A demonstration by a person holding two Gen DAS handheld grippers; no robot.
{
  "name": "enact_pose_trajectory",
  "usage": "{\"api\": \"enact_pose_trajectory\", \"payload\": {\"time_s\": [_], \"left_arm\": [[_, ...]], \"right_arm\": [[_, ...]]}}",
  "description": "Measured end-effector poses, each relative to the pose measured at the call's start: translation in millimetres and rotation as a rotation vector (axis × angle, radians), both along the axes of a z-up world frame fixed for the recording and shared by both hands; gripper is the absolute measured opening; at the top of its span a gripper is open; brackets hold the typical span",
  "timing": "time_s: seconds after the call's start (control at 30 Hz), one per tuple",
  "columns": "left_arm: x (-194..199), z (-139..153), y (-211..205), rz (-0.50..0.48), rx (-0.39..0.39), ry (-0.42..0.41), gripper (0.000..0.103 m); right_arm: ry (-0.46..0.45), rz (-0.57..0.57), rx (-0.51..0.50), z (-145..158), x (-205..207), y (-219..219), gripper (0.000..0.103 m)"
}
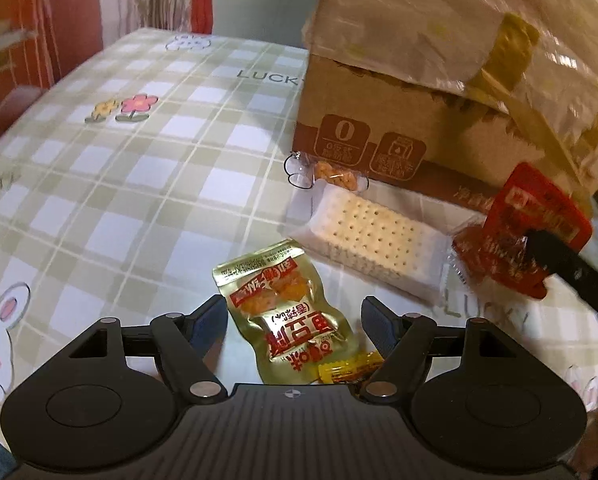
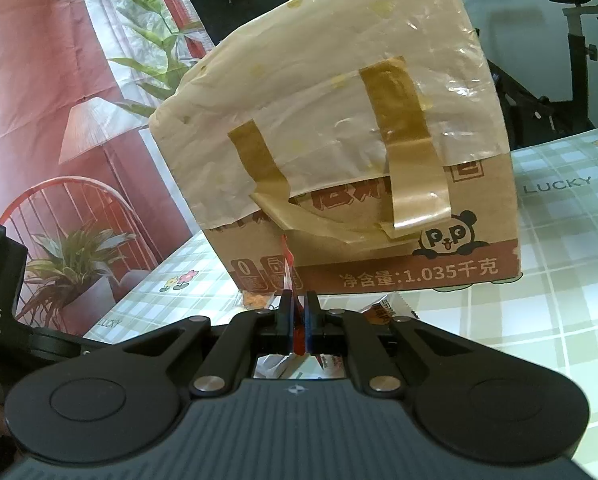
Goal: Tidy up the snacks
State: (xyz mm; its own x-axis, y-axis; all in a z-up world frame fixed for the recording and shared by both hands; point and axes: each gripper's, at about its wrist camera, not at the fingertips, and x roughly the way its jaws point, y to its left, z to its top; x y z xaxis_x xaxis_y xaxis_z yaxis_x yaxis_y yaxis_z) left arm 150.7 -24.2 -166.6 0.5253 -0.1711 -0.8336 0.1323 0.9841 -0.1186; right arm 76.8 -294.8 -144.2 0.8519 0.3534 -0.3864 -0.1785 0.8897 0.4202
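My left gripper [image 1: 292, 306] points down at the table and stands open, its jaws wide. A gold snack packet [image 1: 287, 308] lies flat between its fingers with no pad pressing on it. A small yellow candy [image 1: 349, 368] lies by the right finger. My right gripper [image 2: 298, 296] is shut on a red snack packet [image 2: 289, 268], seen edge-on in the right wrist view. In the left wrist view that red packet [image 1: 539, 216] hangs at the right, above the table. A wrapped cracker pack [image 1: 371, 236] and a small clear packet of orange snacks [image 1: 335, 176] lie beside the cardboard box [image 1: 399, 120].
The tall cardboard box [image 2: 379, 240], wrapped in plastic and brown tape, stands close ahead of both grippers. A checked tablecloth [image 1: 139, 160] covers the table, which ends at the far left. Another orange wrapper [image 2: 383, 308] lies under the right gripper. An exercise bike [image 2: 579, 40] stands behind.
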Motion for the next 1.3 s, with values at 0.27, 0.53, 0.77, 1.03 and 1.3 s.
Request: {"api": "enact_pose_trajectory", "payload": {"time_s": [0.27, 0.53, 0.77, 1.03, 1.3], "left_arm": [[-4.4, -3.2, -12.9, -0.042, 0.106, -0.071, 0.073], [-10.7, 2.8, -6.4, -0.109, 0.064, -0.125, 0.01], [-2.9, -2.9, 17.0, -0.088, -0.036, -0.12, 0.013], [-0.3, 10.8, 45.4, 0.042, -0.187, -0.024, 0.06], [3.4, -3.4, 40.5, 0.057, -0.221, 0.056, 0.059]], "right_arm": [[0.002, 0.017, -0.007, -0.1, 0.7, 2.5, 0.005], [0.002, 0.015, -0.015, 1.4, -0.3, 2.2, 0.005], [0.002, 0.021, -0.02, 1.8, 0.5, 3.2, 0.005], [0.004, 0.026, -0.021, 1.9, 0.5, 4.8, 0.005], [0.007, 0.036, -0.016, 0.9, 1.0, 6.9, 0.005]]}}
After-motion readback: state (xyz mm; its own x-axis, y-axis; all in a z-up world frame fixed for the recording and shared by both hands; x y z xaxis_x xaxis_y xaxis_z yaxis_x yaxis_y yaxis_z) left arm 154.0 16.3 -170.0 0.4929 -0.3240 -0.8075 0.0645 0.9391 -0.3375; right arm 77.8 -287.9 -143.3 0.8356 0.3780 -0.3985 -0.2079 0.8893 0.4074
